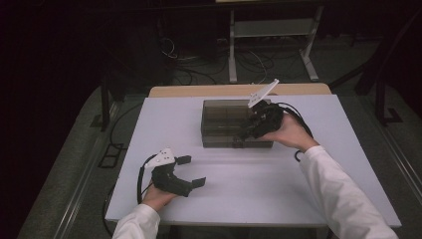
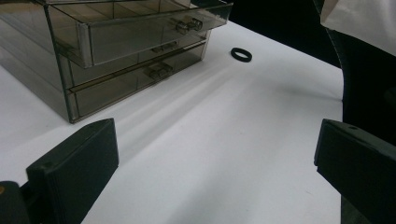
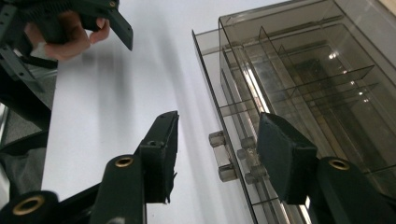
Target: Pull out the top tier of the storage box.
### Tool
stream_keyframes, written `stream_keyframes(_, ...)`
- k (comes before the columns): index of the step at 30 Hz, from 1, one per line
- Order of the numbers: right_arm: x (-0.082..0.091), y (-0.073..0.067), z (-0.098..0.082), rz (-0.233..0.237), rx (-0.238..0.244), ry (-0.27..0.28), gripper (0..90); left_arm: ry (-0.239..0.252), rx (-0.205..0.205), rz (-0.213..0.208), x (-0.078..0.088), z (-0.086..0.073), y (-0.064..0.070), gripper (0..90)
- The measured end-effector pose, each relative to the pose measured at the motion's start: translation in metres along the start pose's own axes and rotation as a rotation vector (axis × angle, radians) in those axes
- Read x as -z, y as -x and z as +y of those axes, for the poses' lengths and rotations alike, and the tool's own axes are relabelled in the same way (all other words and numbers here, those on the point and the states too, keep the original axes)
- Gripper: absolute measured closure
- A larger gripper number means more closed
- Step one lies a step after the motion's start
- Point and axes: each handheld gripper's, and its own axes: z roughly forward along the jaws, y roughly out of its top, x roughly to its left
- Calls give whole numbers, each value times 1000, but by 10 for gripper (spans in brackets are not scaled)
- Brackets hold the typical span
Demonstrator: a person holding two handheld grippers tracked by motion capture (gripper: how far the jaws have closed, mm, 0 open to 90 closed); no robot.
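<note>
Right gripper (image 3: 217, 154) half-open around the small knob (image 3: 216, 138) of the slightly pulled-out top drawer (image 2: 140, 32) of the smoky drawer box (image 1: 226, 124) mid-table, not yet pinching, probably to slide it; left gripper (image 1: 191, 172) wide open, empty, resting near the table (image 1: 249, 184) front edge.

Between the fingers (image 2: 77, 170) of the left gripper (image 1: 190, 171) lies only bare desk (image 2: 224, 154), and the way ahead stays open up to a small black ring (image 2: 241, 54). To their left the drawer box (image 2: 107, 51) blocks passage. The right gripper (image 3: 217, 154) has the box's drawer knob (image 3: 217, 138) between its fingers (image 3: 287, 158), with the pulled-out top drawer (image 3: 280, 93) just ahead.
</note>
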Motion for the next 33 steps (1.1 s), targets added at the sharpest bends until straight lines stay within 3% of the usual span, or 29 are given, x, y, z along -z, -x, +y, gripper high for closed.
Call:
stream_keyframes(11,-8,1,-1,-24,22,-32,551,-1,-3,-1,0,0,0,0)
stream_keyframes(33,-22,5,-2,-26,68,-62,717,-10,-7,-4,-1,0,1,0)
